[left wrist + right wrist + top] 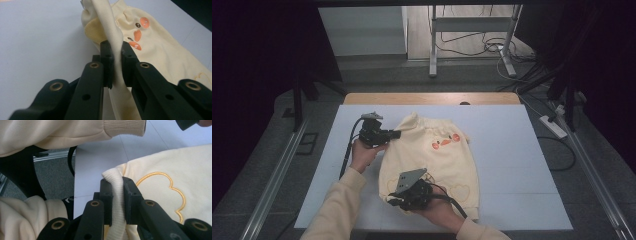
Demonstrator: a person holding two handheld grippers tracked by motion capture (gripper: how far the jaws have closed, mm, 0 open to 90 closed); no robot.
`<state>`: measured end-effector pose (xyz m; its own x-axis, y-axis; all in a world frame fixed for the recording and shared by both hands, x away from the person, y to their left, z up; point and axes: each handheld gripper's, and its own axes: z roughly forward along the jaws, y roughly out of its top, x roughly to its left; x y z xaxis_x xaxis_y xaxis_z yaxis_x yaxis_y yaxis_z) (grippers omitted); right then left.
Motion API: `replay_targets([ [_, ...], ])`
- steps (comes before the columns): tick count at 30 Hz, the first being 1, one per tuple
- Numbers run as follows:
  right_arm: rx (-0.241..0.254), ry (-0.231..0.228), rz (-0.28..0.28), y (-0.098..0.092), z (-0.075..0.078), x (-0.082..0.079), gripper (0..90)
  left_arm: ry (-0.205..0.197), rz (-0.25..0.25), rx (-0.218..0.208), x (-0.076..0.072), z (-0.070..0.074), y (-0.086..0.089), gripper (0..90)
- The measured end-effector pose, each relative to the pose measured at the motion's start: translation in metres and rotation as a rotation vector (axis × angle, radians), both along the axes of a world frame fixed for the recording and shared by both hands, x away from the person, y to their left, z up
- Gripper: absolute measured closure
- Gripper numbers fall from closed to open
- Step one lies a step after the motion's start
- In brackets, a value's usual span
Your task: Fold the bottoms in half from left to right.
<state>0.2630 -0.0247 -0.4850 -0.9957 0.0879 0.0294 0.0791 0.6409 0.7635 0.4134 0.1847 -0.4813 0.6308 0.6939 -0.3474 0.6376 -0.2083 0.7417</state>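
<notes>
A small cream sweatshirt (437,160) with orange prints and outlined heart shapes lies on the white table cover (507,165). At its upper left edge my left gripper (396,134) is shut on a fold of the cream fabric (115,62), which runs up between the jaws. My right gripper (392,201) is at the garment's near left corner, shut on the ribbed hem (117,200). An embroidered yellow outline (172,190) on the sweatshirt sits just right of the right gripper's jaws.
The person's cream sleeves (339,205) come in from the bottom edge. A wooden table edge (432,98) shows beyond the white cover. Metal rails (277,175) run along both sides, and a stand with cables (492,47) is on the floor behind.
</notes>
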Motion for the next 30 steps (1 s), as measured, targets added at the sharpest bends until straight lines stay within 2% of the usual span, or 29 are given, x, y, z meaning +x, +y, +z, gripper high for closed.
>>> replay_targets([
  [7,0.038,-0.014,0.004,0.007,0.010,-0.001,79.1,-0.045,0.012,-0.035,-0.007,0.015,0.007,82.5],
  [9,0.043,-0.019,0.009,0.008,0.011,-0.003,79.1,-0.039,0.007,-0.029,-0.007,0.014,0.006,82.4],
  [11,0.029,-0.019,0.013,0.009,0.010,-0.003,79.2,-0.023,0.008,-0.004,-0.005,0.008,0.004,82.4],
  [13,0.020,-0.011,0.009,0.009,0.006,-0.002,79.1,-0.008,0.014,-0.003,-0.003,0.004,0.004,82.5],
  [18,0.024,-0.003,0.015,0.011,0.003,0.000,79.2,-0.015,0.028,-0.044,-0.004,0.009,0.015,82.4],
  [22,0.081,-0.017,0.038,0.015,0.015,-0.002,79.2,-0.030,0.056,-0.095,-0.009,0.022,0.028,82.5],
  [25,0.091,-0.025,0.042,0.012,0.021,-0.003,79.2,-0.030,0.061,-0.086,-0.011,0.023,0.030,82.5],
  [30,0.080,-0.017,0.024,0.004,0.016,-0.002,79.2,-0.023,0.057,-0.066,-0.009,0.018,0.022,82.4],
])
